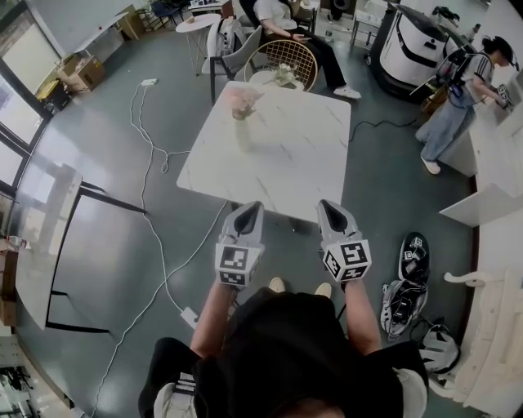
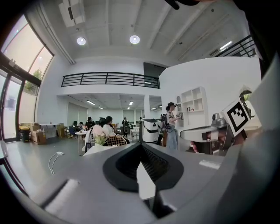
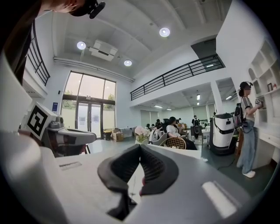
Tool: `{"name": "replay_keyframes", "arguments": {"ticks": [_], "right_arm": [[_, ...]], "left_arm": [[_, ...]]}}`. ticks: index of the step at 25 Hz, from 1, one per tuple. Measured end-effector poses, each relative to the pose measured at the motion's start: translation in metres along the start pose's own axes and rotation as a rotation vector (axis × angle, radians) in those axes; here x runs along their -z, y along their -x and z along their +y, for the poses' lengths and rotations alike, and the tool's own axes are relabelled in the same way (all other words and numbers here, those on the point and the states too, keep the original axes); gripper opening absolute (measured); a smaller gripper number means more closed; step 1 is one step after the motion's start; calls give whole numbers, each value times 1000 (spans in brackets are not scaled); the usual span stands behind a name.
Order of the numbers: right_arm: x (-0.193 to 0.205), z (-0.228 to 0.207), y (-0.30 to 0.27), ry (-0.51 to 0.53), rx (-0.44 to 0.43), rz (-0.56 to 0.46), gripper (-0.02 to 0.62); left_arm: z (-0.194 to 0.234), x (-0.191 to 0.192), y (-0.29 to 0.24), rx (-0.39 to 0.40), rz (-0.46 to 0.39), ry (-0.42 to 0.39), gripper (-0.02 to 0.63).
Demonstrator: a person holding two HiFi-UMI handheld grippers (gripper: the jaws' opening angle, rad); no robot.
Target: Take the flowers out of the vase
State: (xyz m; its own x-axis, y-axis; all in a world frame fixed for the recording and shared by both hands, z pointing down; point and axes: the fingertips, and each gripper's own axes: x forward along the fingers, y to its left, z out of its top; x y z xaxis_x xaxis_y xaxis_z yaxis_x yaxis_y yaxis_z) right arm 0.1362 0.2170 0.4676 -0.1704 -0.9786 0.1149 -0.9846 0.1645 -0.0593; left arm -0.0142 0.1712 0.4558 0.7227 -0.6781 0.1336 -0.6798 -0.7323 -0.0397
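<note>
A pale vase (image 1: 243, 133) with pink flowers (image 1: 243, 100) stands on the far left part of the white marble table (image 1: 294, 147). Both grippers hover side by side just short of the table's near edge, well away from the vase. My left gripper (image 1: 249, 211) is shut with nothing between its pads, and so is my right gripper (image 1: 331, 208). In the left gripper view the shut jaws (image 2: 141, 145) point toward the table, with the flowers (image 2: 99, 133) small and distant to the left. The right gripper view shows the flowers (image 3: 141, 132) just above its closed tips (image 3: 140, 146).
A wicker chair (image 1: 282, 55) and a seated person (image 1: 288, 23) are beyond the table. Another person (image 1: 462, 90) stands at the right by a white counter (image 1: 490, 204). A white cable (image 1: 151, 155) trails over the floor on the left. Shoes and bags (image 1: 407, 282) lie on the right.
</note>
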Motion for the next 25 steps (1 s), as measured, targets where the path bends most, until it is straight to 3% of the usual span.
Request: {"name": "replay_keyframes", "arguments": {"ticks": [14, 25], "right_arm": [[-5, 58, -58, 21, -144, 21, 5], [-6, 42, -124, -7, -191, 32, 5]], "left_arm": [[68, 7, 29, -143, -1, 29, 6], [107, 10, -7, -195, 28, 41, 6]]}}
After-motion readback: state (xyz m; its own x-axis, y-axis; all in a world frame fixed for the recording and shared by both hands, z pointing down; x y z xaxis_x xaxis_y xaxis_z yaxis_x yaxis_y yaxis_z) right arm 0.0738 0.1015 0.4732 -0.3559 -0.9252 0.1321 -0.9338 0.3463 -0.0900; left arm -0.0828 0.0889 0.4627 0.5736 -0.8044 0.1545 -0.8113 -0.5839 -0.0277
